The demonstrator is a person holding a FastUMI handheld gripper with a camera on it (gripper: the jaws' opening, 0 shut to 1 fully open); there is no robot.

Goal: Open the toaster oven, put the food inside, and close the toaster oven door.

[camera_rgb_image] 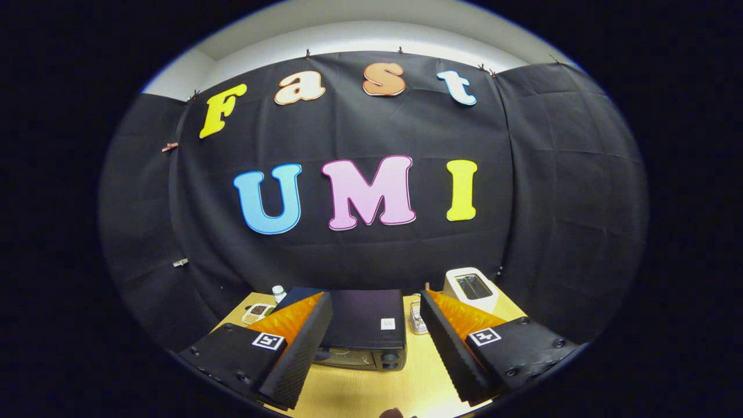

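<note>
A black toaster oven (pixel 364 325) stands on the wooden table (pixel 371 389), seen from above and in front, with its door shut. My gripper (pixel 374 354) hovers high over the table's near part. Its two fingers stand wide apart with nothing between them, and the oven lies just beyond them in the gap. A small edge of something dark (pixel 393 413) peeks in below the fingers on the near table; I cannot tell what it is.
A white slot toaster (pixel 471 288) stands at the back right of the table. A small wire rack (pixel 417 320) sits right of the oven. Left of the oven lie a small tray of food (pixel 255 313) and a little white bottle (pixel 278 292). Black cloth walls close the booth.
</note>
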